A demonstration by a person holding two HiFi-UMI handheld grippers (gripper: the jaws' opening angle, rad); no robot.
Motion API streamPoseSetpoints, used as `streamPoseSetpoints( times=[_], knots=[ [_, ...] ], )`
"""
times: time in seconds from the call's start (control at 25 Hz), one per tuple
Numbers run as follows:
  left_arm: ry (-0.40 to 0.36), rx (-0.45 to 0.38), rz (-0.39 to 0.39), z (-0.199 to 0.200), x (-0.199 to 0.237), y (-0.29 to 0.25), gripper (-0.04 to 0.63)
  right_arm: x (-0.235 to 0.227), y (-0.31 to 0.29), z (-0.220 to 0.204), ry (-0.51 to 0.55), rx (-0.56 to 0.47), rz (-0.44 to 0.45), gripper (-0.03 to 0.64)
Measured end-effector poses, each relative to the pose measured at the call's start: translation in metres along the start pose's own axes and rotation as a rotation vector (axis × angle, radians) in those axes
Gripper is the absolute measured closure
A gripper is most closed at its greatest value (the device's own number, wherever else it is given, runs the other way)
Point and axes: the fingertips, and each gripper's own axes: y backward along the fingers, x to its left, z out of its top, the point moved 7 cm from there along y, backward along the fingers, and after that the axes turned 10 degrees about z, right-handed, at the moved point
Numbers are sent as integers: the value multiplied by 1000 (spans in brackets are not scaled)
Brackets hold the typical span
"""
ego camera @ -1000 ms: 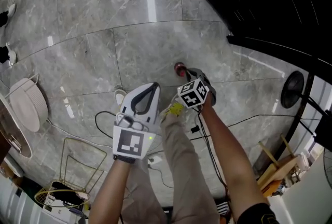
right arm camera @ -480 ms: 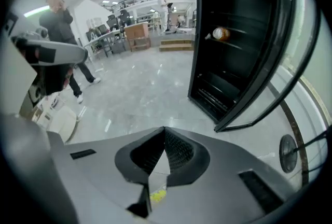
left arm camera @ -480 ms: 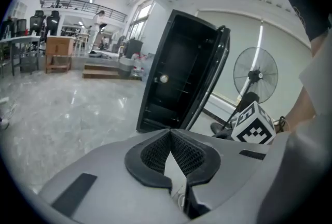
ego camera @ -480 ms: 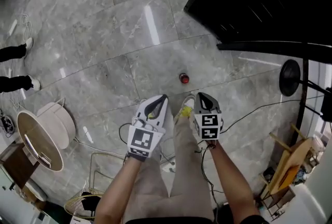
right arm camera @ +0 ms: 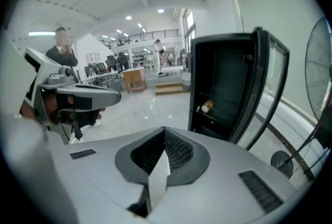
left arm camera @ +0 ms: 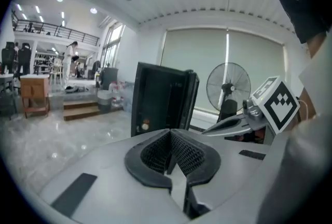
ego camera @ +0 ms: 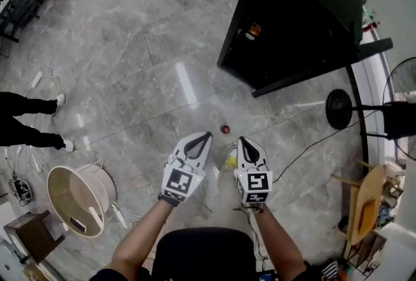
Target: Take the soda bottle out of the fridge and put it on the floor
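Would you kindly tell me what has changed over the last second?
The person stood up, lifting both grippers: the right gripper drew away from the soda bottle, shut and empty; the left gripper rose with it. The bottle stays upright on the floor, and the fridge stays open.

Just ahead of the white right gripper [ego camera: 242, 140], the soda bottle [ego camera: 225, 129] is seen red-topped; beyond it, the fridge [ego camera: 292, 19] is black.

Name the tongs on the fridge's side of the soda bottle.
The right tongs: in the head view they sit right of the red-capped bottle, toward the open black fridge; the left tongs sit left of it.
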Motion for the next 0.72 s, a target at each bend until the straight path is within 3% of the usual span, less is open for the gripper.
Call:
streamPoseSetpoints(
  times=[0.16,0.4,0.6,0.72],
  knots=[
    [-36,-126,18,86,1,38,577,18,50,79,39,-154,-42,621],
    [-122,-328,41,192,-5,103,577,47,121,154,100,-312,-78,621],
    [-73,-424,80,230,-15,137,577,65,163,188,154,-405,-78,621],
    [-84,-432,76,233,-17,154,577,83,173,196,186,-441,-64,621]
  ],
)
